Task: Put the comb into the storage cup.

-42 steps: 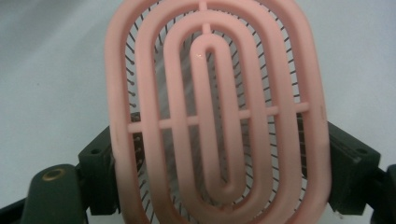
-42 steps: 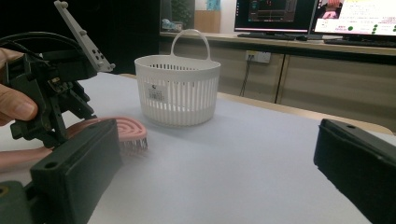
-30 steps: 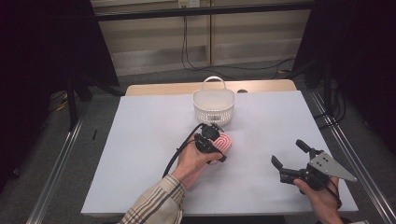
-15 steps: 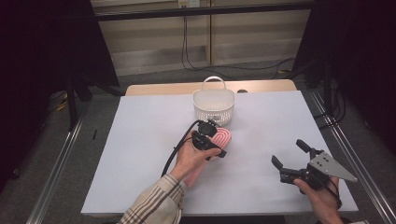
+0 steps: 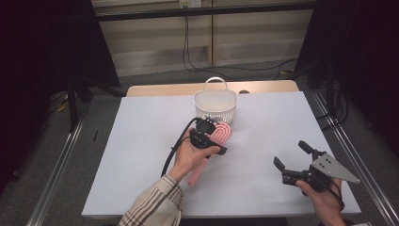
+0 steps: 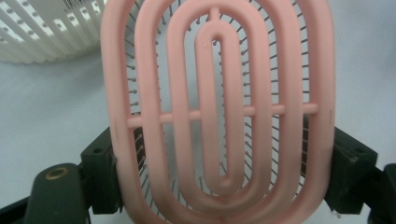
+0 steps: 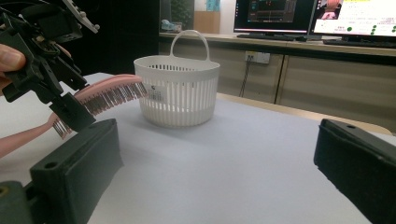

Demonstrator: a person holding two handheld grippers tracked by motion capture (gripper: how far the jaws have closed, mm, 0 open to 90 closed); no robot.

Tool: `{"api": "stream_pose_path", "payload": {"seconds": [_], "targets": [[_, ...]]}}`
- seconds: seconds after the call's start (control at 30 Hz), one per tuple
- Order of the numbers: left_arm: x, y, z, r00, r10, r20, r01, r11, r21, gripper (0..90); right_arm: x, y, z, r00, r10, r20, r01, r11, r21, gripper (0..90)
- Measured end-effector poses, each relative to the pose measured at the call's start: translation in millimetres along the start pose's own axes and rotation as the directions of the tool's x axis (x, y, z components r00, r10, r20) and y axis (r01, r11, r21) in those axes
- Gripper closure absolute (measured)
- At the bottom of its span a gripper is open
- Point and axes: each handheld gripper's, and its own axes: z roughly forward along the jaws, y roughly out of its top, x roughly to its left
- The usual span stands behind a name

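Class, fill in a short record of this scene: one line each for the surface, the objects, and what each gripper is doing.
surface: white table
objects: pink hairbrush; white slatted basket with a handle
left gripper: jaws closed on the hairbrush's head, lifted off the table, near the basket
right gripper: open, holding nothing, off to the right

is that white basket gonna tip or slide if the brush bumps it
The basket will probably slide rather than tip: it looks wide and low with a flat base. It seems light, being thin slotted plastic and apparently empty, so even a small nudge from the hairbrush in the left gripper may move it. The smooth white table cover likely gives little grip.
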Motion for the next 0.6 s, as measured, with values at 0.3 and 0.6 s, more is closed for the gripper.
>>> {"api": "stream_pose_path", "payload": {"seconds": [0.3,0.6], "targets": [[-2.0,2.2,-13.5,0.9997,-0.020,-0.011,0.019,0.9960,-0.088,19.3,-0.1,0.0,-0.1,1.0000,0.000,0.001,0.000,1.000,0.000,0.0],[-2.5,3.9,-23.9,0.9994,-0.032,-0.011,0.031,0.9915,-0.127,19.3,-0.4,0.0,-0.1,1.0000,0.000,0.003,0.000,1.000,0.000,0.0]]}}
